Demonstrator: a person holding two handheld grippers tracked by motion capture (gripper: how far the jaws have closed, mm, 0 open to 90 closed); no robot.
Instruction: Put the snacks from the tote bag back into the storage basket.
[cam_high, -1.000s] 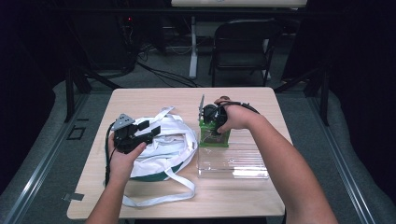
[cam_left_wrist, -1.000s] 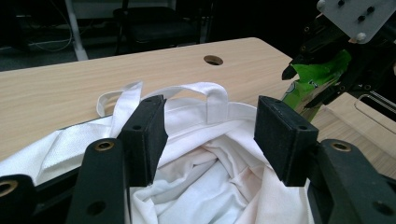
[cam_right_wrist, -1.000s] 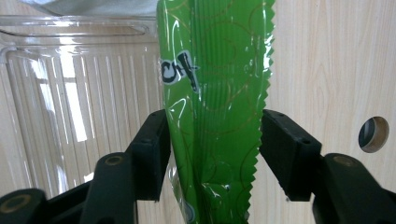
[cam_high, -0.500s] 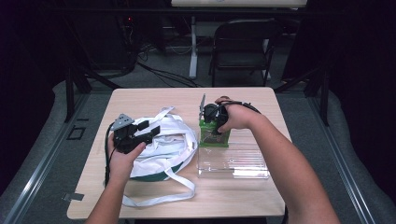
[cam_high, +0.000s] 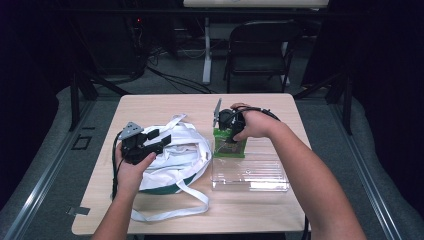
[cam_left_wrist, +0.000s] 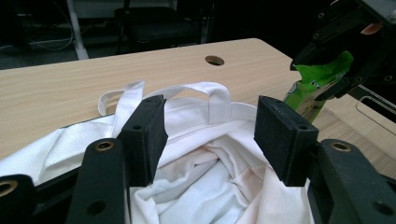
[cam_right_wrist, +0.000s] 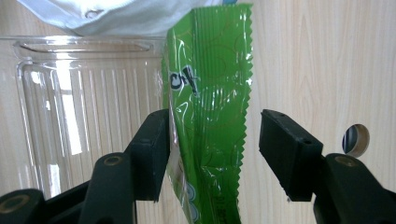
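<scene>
Right gripper (cam_right_wrist: 212, 154) straddles the green snack packet (cam_right_wrist: 210, 116), jaws apart, lining up a grab. Left gripper (cam_left_wrist: 210, 140), jaws apart, spreads the white bag (cam_left_wrist: 205, 182) below it, ready to receive.

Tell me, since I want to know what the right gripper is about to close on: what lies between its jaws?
In the right gripper view, the green snack packet hangs between the open jaws of the right gripper, against the left one.

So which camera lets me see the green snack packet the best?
The right gripper view: the green snack packet sits close up between that gripper's open jaws, with its zigzag edge and some printing clear. The high view shows it small and partly behind the right hand. The left gripper view catches just a corner of it.
</scene>
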